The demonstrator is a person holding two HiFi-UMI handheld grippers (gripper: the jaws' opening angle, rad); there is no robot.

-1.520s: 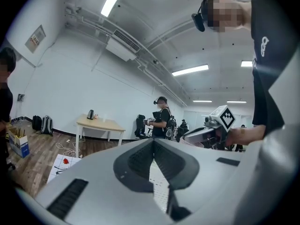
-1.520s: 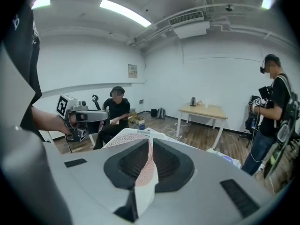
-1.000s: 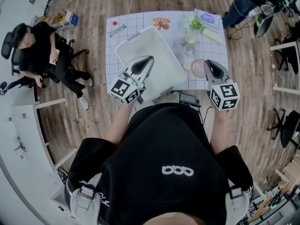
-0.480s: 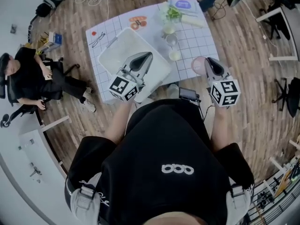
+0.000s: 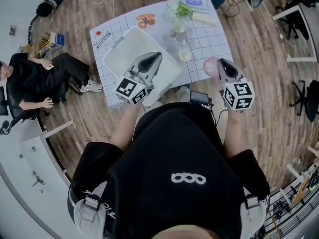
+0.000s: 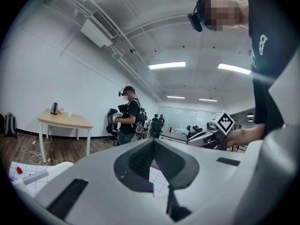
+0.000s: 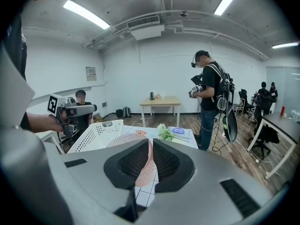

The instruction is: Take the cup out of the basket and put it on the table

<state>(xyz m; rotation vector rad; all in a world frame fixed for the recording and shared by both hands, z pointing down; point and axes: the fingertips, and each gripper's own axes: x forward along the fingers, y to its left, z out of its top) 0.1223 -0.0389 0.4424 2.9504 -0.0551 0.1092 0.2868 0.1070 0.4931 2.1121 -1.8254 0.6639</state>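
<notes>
So right gripper (image 5: 220, 63) pinches the pink cup (image 5: 210, 68), left gripper (image 5: 158, 57) closed, empty, over the basket (image 5: 113, 59). Glasses (image 5: 182, 40) and greens (image 5: 183, 12) crowd the far table (image 5: 212, 41).

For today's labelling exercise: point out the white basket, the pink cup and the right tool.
white basket (image 5: 129, 51): head view, bare floor.
pink cup (image 5: 209, 68): head view, left part.
right tool (image 7: 151, 143): right gripper view, between its tips.

I hold both grippers out ahead of my chest, left forearm (image 5: 125, 128) and right forearm (image 5: 232, 133) bare and reaching forward. My left gripper (image 5: 158, 57) points level and angles toward the right one, jaws together with nothing between them. My right gripper (image 5: 219, 62) tips downward, jaws pinched on the wall of a pink cup (image 5: 211, 68).
</notes>
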